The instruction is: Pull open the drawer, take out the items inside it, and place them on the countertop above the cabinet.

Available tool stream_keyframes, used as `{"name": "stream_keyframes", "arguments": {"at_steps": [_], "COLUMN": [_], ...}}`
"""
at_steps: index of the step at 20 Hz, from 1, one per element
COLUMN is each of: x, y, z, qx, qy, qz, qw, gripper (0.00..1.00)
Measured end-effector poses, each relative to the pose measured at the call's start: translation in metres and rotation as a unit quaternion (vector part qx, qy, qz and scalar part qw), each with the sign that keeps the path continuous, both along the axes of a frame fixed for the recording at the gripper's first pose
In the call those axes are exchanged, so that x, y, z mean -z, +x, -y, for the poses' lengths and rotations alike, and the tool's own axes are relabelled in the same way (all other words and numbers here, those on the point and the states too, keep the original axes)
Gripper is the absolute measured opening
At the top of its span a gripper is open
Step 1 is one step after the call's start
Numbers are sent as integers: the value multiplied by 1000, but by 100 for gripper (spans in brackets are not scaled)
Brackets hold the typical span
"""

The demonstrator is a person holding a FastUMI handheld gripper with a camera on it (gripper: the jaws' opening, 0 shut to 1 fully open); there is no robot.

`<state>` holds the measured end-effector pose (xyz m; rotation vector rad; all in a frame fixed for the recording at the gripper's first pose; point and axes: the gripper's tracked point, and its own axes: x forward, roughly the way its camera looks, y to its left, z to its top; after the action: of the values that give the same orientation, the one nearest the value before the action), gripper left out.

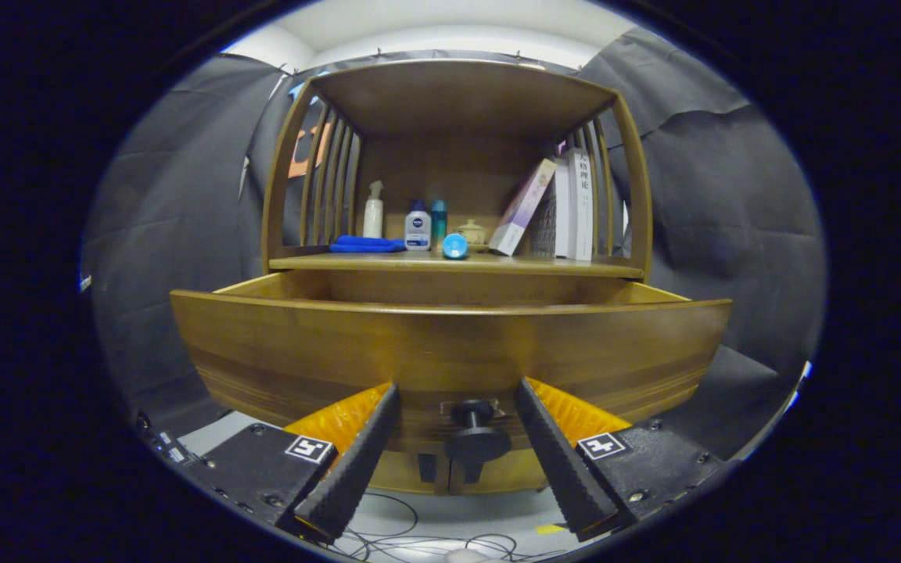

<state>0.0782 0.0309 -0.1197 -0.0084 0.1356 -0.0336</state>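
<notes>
Gripper (457, 395): fingers spread, empty, flanking the drawer knob (475, 436); wooden drawer (450, 344) stands pulled out, interior above and beyond fingertips.

I held my gripper (457, 395) with fingers spread either side of the round dark knob (475, 438) on the pulled-out brown wooden drawer (450, 344), touching nothing.

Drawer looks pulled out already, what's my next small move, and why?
Probably back off the knob and lift over the drawer front. The drawer stands out from under the countertop, and the gripper is open with the knob untouched between its fingers. The contents are hidden behind the front.
</notes>
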Motion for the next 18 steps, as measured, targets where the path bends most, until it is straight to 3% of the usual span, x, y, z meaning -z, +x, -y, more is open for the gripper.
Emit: {"name": "stream_keyframes", "arguments": {"at_steps": [18], "x": [-12], "y": [108], "z": [-6], "qx": [8], "qy": [11], "qz": [25], "qw": [1000], "gripper": [99]}}
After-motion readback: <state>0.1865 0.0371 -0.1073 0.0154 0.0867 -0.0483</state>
